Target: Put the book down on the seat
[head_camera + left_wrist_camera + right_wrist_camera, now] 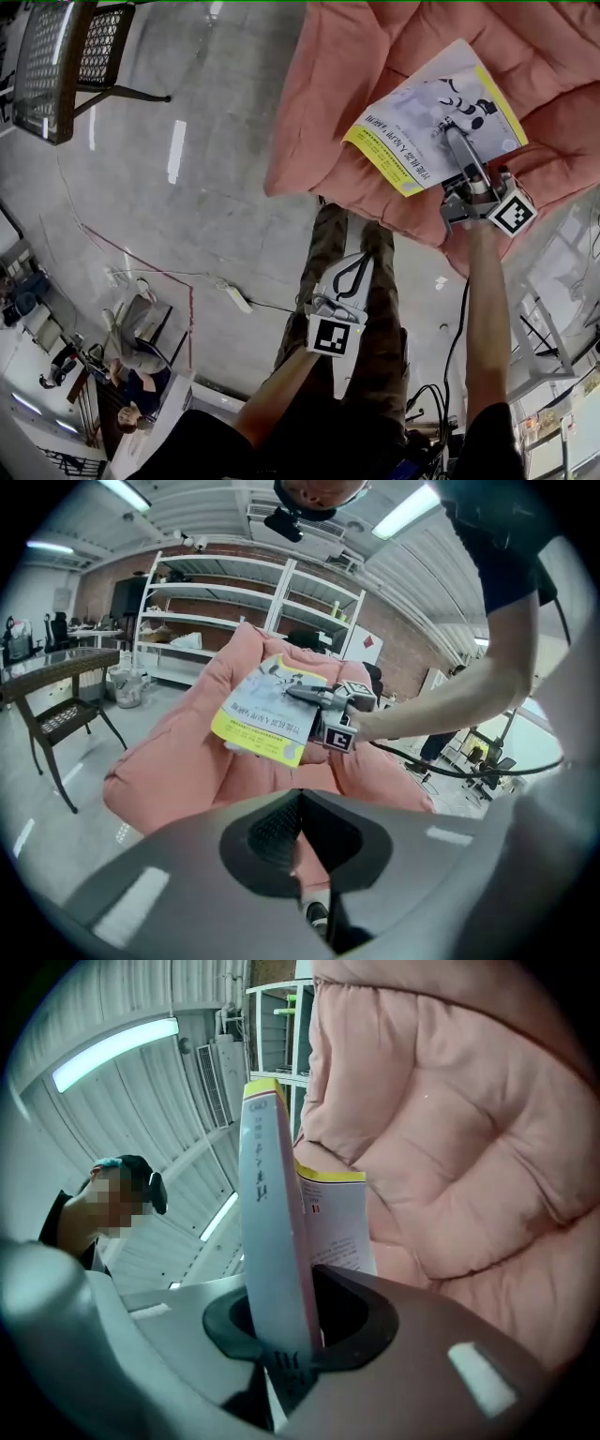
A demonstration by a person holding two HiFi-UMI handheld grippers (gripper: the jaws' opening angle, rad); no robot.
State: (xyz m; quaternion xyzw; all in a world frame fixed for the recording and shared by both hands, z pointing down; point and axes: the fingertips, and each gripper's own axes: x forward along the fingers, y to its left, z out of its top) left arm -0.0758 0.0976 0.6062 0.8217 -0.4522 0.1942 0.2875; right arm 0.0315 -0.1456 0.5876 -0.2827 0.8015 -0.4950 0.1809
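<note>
My right gripper is shut on a thin book with a white and yellow cover. It holds the book in the air over the pink padded seat. In the right gripper view the book stands on edge between the jaws of the right gripper, with the pink seat close behind it. The left gripper view shows the book and the right gripper above the seat. My left gripper hangs lower, in front of the seat, shut and holding nothing.
A dark wicker chair stands on the concrete floor left of the seat. A power strip and cables lie on the floor. Metal shelving is behind the seat. A metal frame stands at right. A person sits far left.
</note>
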